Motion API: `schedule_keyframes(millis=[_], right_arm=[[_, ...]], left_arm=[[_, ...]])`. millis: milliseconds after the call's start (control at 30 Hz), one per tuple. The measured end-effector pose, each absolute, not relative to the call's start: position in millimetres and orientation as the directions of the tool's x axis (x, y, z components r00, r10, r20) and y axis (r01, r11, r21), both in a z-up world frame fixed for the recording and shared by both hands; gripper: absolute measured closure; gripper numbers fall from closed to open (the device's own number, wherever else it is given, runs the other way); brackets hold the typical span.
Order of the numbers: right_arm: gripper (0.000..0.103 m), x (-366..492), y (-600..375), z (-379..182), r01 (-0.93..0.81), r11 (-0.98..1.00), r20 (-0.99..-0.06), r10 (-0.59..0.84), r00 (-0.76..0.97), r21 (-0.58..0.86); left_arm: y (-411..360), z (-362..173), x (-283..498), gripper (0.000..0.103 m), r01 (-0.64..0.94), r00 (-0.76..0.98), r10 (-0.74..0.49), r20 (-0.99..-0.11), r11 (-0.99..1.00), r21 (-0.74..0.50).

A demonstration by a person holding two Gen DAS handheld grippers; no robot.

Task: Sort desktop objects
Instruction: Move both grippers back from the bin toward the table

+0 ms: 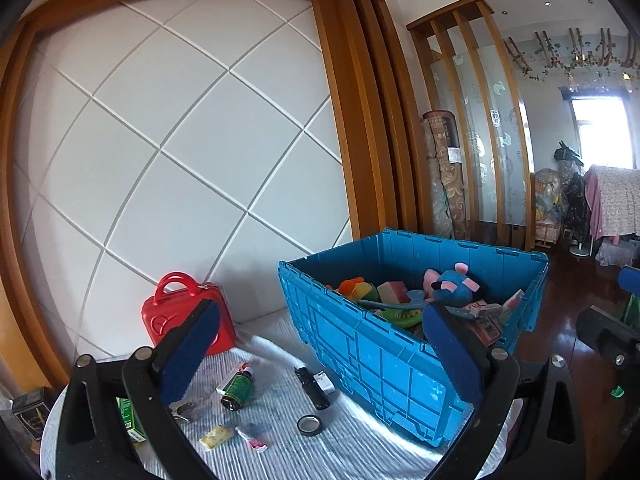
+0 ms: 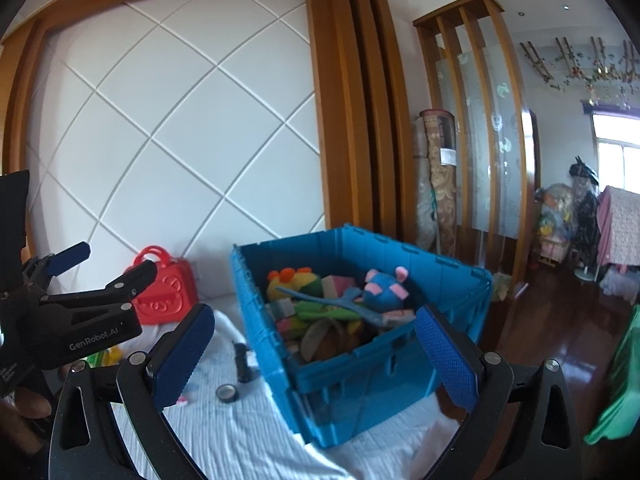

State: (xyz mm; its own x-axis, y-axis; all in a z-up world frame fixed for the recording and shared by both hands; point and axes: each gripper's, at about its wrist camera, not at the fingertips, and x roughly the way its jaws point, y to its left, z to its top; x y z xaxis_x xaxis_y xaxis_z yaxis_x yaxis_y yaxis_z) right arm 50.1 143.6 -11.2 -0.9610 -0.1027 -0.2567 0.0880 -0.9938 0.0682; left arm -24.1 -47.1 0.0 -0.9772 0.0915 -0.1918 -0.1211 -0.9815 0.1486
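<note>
- Left gripper (image 1: 320,356): jaws spread wide, nothing between the blue pads; it hangs above the white cloth (image 1: 360,440), lower centre of the left wrist view.
- Right gripper (image 2: 316,356): jaws also spread wide and empty, framing the near corner of the blue crate (image 2: 360,392).
- In the right wrist view the left gripper shows at the left edge, fingers apart, held by a hand (image 2: 24,400) at lower left.
- Blue crate sits on the cloth, centre right in both views, lid off. Inside: blue plush mouse (image 1: 456,286), yellow-green plush toy (image 1: 360,290), small boxes (image 1: 486,318); the rest is a jumble I can't sort out.
- Loose on the cloth left of the crate, left wrist view: green bottle (image 1: 238,388) lying on its side, black stick-shaped item (image 1: 312,388), tape roll (image 1: 310,425), yellow packet (image 1: 216,437), pink-white sachet (image 1: 251,438).
- Red toy case (image 1: 188,316) stands upright against the white panelled wall (image 1: 180,140), mid left, apart from the crate.
</note>
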Motion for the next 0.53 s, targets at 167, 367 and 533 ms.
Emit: schedule_keyframes(millis=[167, 367, 533], right_arm=[[0.001, 64, 130, -13, 0.099, -0.994, -0.248, -0.108, -0.963, 0.048], [0.001, 58, 127, -32, 0.087, -0.996, -0.309, -0.084, -0.947, 0.004], [0.001, 56, 130, -39, 0.076, -0.997, -0.322, -0.075, -0.944, 0.010]], left_arm=[[-58, 0, 0, 0.000, -0.046, -0.991, 0.026, -0.134, -0.987, 0.152], [-79, -17, 4, 0.000, 0.028, -0.984, -0.047, -0.174, -0.994, 0.108], [-82, -25, 8, 0.000, 0.043, -0.980, -0.063, -0.190, -0.993, 0.106]])
